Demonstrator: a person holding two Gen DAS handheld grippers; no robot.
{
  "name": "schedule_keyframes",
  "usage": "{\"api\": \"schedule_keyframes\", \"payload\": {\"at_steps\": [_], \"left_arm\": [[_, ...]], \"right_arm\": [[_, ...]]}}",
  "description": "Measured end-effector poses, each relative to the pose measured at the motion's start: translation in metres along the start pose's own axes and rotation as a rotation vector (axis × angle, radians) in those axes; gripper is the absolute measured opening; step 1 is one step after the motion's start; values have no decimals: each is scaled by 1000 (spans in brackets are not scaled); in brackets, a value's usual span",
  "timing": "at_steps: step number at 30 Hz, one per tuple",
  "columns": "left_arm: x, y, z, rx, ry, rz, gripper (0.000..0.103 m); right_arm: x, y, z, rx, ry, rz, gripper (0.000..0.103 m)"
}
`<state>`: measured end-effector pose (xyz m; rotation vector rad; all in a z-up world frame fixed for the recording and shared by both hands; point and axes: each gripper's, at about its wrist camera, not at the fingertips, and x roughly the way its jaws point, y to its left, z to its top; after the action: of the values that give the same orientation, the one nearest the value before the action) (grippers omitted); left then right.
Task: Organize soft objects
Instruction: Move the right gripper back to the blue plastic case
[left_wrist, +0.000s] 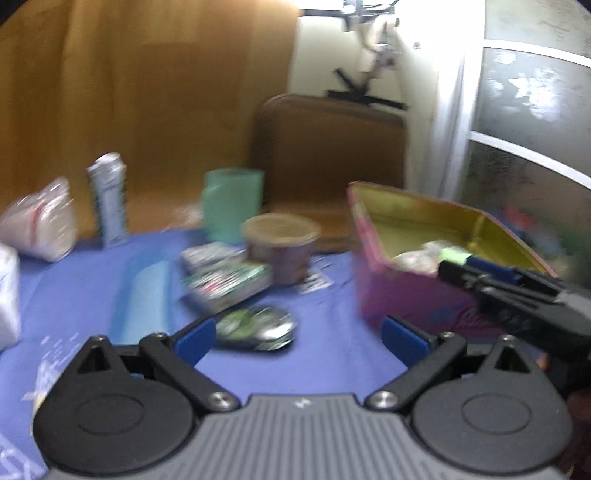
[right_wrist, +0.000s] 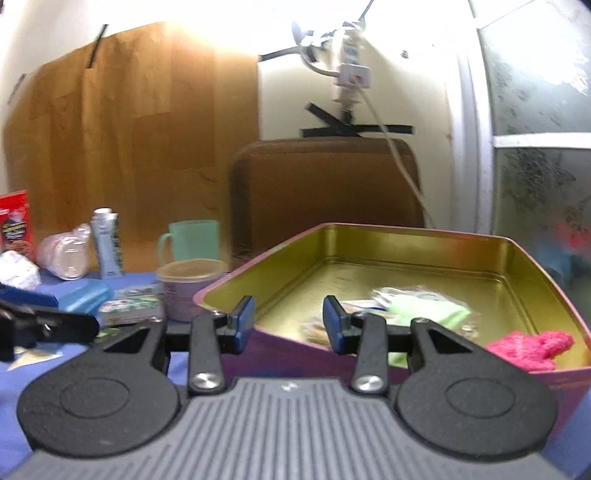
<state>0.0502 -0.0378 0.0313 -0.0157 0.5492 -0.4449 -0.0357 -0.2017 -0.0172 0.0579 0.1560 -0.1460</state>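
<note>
A pink tin (left_wrist: 402, 299) with a gold inside (right_wrist: 369, 273) stands open on the blue cloth. In it lie a pink knitted piece (right_wrist: 528, 347), a light green packet (right_wrist: 424, 310) and other small packets. My left gripper (left_wrist: 300, 338) stands wide open, low over the cloth and left of the tin. A shiny green and silver packet (left_wrist: 258, 326) lies just ahead of it, between the lines of its fingers and untouched. My right gripper (right_wrist: 289, 321) is partly open with nothing between its pads, at the tin's near corner. It reaches in over the tin's wall (left_wrist: 491, 273) in the left wrist view.
On the cloth left of the tin are a lidded brown cup (left_wrist: 280, 254), a green mug (left_wrist: 232, 203), printed packs (left_wrist: 229, 280), a blue case (left_wrist: 144, 295), a white tube (left_wrist: 109, 199) and a plastic bag (left_wrist: 40, 225). A brown chair (left_wrist: 328, 158) stands behind.
</note>
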Motion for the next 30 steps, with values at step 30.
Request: {"api": "schedule_keyframes", "payload": {"at_steps": [30], "left_arm": [[-70,182,-51,-514,-130,403,99]], "right_arm": [[113,211,2,-104,376,400,74]]}}
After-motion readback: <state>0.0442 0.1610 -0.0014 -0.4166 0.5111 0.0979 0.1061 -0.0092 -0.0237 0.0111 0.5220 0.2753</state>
